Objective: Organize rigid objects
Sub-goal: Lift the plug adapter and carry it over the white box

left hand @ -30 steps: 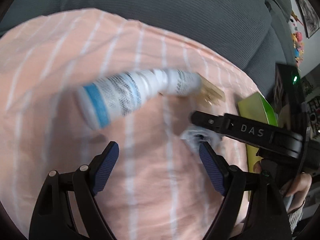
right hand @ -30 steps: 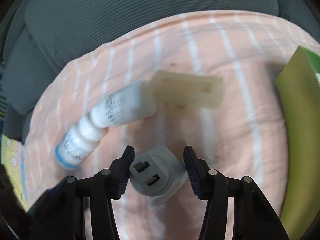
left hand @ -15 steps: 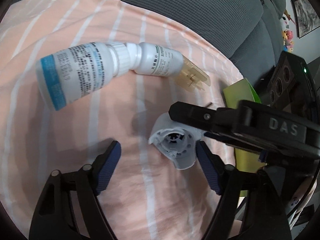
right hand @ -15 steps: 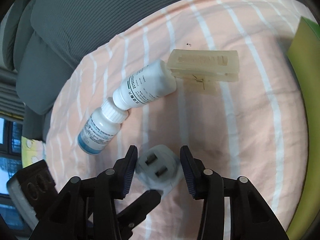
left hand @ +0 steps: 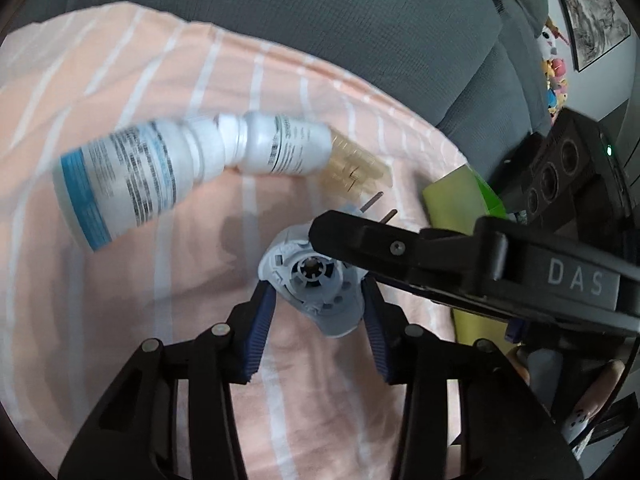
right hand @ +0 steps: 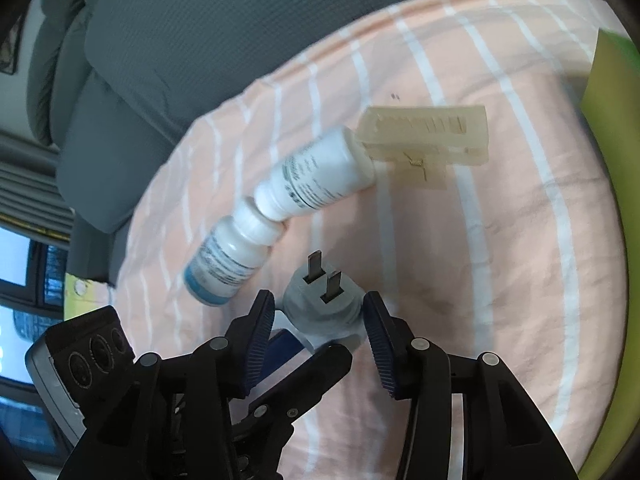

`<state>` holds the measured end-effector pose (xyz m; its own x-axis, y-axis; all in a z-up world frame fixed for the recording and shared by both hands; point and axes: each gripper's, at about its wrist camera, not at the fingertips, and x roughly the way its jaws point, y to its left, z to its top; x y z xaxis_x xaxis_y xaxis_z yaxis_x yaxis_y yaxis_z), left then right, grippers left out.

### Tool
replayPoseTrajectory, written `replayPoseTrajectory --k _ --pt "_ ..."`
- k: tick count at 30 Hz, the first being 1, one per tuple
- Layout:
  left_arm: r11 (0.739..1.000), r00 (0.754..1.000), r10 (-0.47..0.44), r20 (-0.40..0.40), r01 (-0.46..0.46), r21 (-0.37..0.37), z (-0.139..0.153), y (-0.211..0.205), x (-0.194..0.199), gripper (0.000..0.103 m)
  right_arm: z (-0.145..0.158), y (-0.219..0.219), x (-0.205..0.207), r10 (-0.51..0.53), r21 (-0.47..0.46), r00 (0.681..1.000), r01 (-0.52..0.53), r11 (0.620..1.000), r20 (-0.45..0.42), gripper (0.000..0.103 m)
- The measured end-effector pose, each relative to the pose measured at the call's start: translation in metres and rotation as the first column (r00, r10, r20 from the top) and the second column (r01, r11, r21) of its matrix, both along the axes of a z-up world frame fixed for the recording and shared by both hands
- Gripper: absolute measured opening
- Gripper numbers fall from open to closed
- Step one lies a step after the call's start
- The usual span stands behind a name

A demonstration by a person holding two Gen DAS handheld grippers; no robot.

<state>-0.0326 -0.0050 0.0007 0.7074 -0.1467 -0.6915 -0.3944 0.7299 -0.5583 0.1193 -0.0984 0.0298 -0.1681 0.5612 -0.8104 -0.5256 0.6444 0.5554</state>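
A white plug adapter [left hand: 316, 292] with two metal prongs [right hand: 324, 276] is held above a peach striped cloth [left hand: 120, 280]. My left gripper [left hand: 318, 312] has closed its blue pads on its rear end. My right gripper [right hand: 320, 320] is shut on its sides, prongs pointing away from it. Two white bottles lie cap to cap on the cloth: one with a blue band [left hand: 128, 184] [right hand: 226, 260], one plain [left hand: 288, 148] [right hand: 320, 176]. A translucent beige clip [right hand: 432, 136] [left hand: 356, 166] lies against the plain bottle.
A grey sofa cushion [left hand: 320, 20] rises behind the cloth. A green box [left hand: 464, 196] [right hand: 616, 80] lies at the cloth's right side. A yellow-green item [right hand: 80, 292] sits at the left edge near a window.
My left gripper moved in and closed its jaws around the adapter's rear. My right gripper kept hold of the adapter and tilted it, so the prongs now point up and away.
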Motion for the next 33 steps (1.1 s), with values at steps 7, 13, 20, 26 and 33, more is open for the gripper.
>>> replayPoseTrajectory --k 7,13,20,26,33 --pt "0.989 0.996 -0.026 0.088 0.013 0.150 0.044 -0.011 0.009 0.041 0.032 -0.010 -0.002 -0.034 0.111 0.998 0.028 0.993 0.052 0.041" --pt "0.980 0.991 -0.072 0.108 0.050 0.192 0.057 -0.023 0.020 0.040 0.051 -0.030 0.010 -0.099 0.170 0.991 0.082 0.982 0.095 0.041" --pt "0.953 0.973 -0.181 0.141 0.138 0.268 0.081 -0.054 0.050 0.041 0.077 -0.068 0.029 -0.213 0.252 0.967 0.173 0.952 0.141 0.041" --pt "0.927 0.952 -0.269 0.145 0.215 0.309 0.089 -0.084 0.080 0.040 0.088 -0.111 0.046 -0.322 0.305 0.937 0.269 0.914 0.138 0.041" --pt "0.896 0.920 -0.365 0.145 0.305 0.323 0.090 -0.119 0.114 0.040 0.088 -0.158 0.065 -0.442 0.331 0.889 0.385 0.862 0.118 0.041"
